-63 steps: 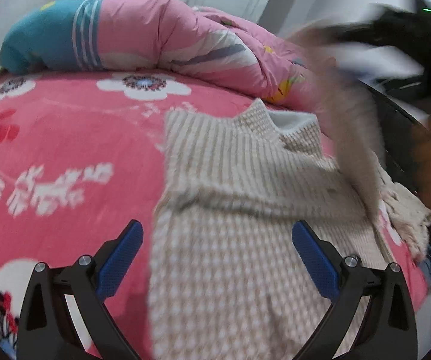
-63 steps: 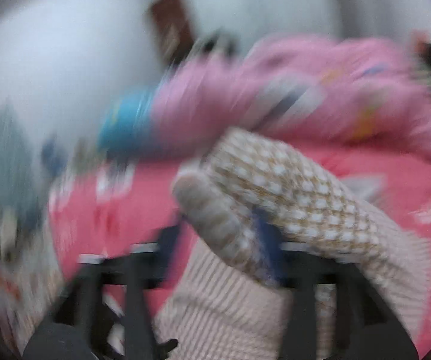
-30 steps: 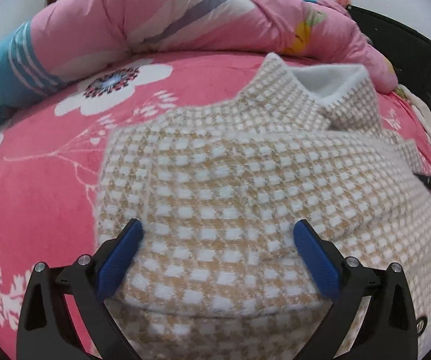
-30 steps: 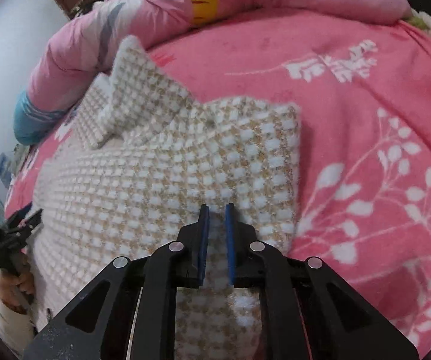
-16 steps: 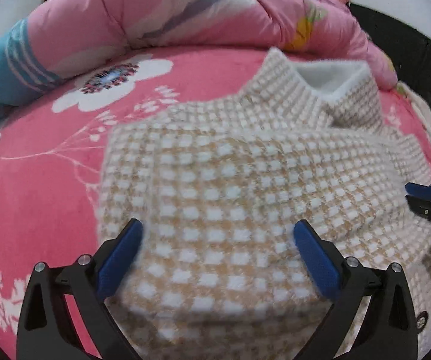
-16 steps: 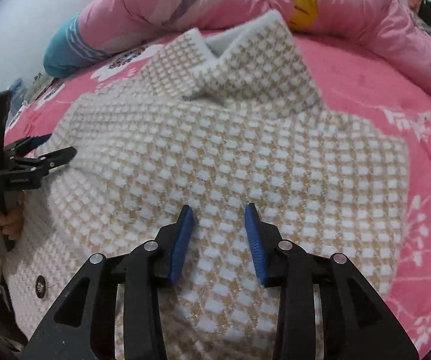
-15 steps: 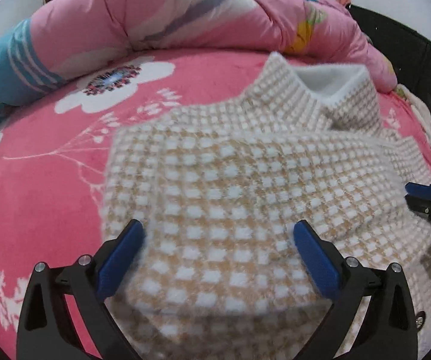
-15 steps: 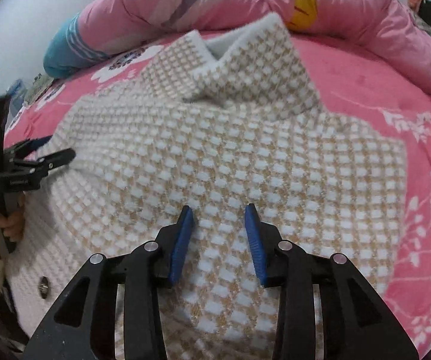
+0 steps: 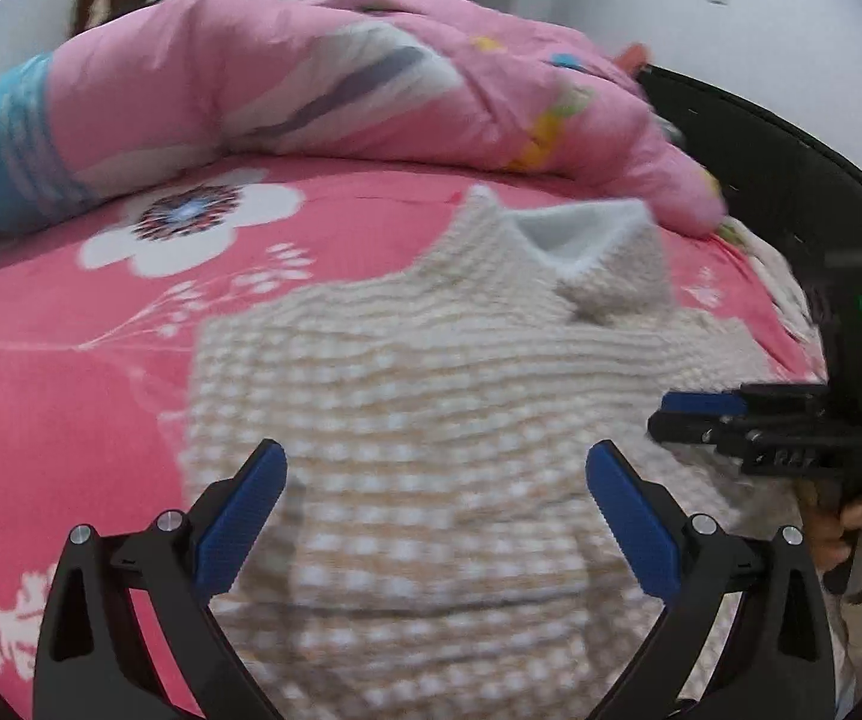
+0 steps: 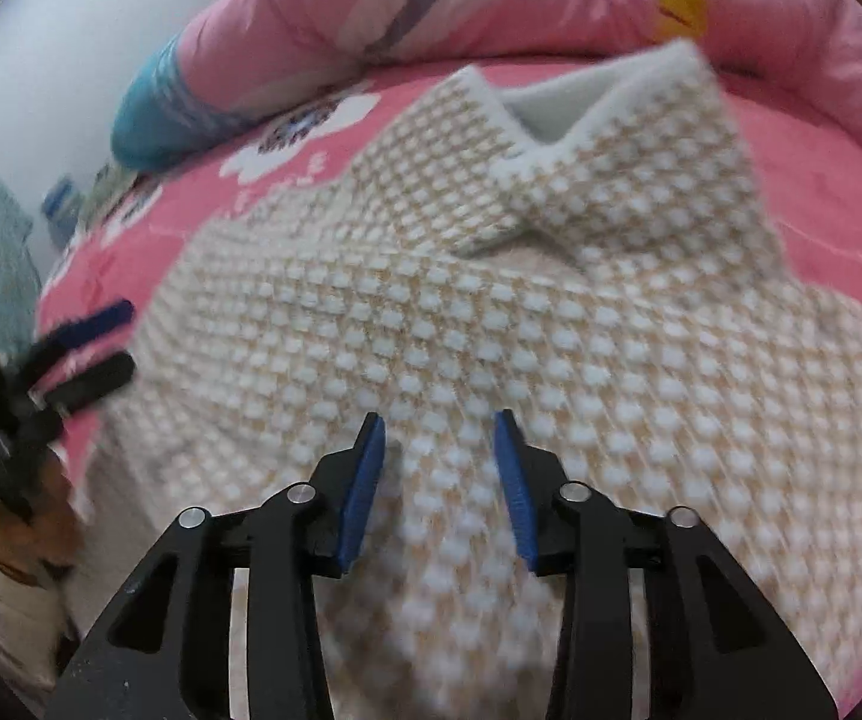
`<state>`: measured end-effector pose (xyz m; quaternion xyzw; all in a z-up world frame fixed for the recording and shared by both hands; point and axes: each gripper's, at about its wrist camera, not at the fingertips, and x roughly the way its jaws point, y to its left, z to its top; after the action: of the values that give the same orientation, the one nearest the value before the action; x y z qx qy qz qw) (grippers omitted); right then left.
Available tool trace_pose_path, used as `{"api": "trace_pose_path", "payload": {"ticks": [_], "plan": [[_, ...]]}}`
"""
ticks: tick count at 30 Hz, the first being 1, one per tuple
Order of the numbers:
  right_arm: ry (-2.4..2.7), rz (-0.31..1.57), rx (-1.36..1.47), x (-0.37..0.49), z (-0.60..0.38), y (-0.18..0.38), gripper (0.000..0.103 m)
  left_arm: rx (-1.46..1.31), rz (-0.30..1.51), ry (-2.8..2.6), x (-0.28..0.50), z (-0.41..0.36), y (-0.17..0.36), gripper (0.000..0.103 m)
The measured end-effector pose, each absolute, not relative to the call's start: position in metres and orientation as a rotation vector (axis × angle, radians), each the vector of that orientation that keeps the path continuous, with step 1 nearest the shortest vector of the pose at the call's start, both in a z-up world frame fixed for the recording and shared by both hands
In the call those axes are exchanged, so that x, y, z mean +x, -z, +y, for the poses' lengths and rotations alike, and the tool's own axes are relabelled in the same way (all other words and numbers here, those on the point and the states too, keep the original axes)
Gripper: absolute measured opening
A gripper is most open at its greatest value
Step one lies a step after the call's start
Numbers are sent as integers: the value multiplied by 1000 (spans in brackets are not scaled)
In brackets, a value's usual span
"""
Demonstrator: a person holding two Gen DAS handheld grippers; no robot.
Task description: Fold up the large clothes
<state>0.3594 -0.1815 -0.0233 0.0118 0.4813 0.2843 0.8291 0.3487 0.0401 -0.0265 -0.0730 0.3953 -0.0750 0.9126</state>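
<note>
Left edge of bed: rolled pink quilt [image 9: 335,78] with a blue end lies along the far side, on the pink floral bedsheet [image 9: 71,360]. White flower print on the sheet, left of centre.

Centre: beige-and-white checked knit jacket [image 9: 431,408] lies flat on the sheet, collar [image 9: 581,240] toward the quilt, white lining showing at the neck. Sleeves folded in over the body, so the outline is roughly rectangular. Left side edge of the jacket is straight against bare sheet.

Left gripper [image 9: 434,492]: blue-padded jaws spread wide, hovering above the lower left part of the jacket; nothing between the pads, no contact seen.

Right gripper [image 10: 438,480]: jaws have just been opening, now partly apart, above the jacket's lower middle. Fabric lies below the gap; pads not pressing on it.

Right: in the left wrist view the right gripper comes in from the side over the jacket's right edge, a person's hand [image 9: 851,516] on its handle. Black bed frame [image 9: 791,180] behind.
</note>
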Motion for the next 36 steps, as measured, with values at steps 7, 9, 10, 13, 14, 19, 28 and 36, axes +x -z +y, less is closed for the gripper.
{"api": "trace_pose_path", "payload": {"ticks": [7,9,10,13,14,19,28,36], "plan": [[-430,992,-30,300,-225,25,67,-90,921,125,341,23,53,99],[-409,1028,-57,303,-226,51,68,-30,907,95,339,14,54,99],[-405,1022,-52,301,-228,48,68,-16,910,83,337,12,53,99],[-371,1009,-6,281,-234,13,68,-61,889,80,311,18,31,99],[-389,986,9,269,-238,2,69,-74,875,86,300,23,25,99],[-399,876,30,172,-261,-35,85,-75,812,63,218,46,4,99],[-325,898,93,48,-276,-6,89,-205,790,56,79,64,42,99],[-215,876,182,3,-311,19,89,-204,739,73,2,46,67,98]]}}
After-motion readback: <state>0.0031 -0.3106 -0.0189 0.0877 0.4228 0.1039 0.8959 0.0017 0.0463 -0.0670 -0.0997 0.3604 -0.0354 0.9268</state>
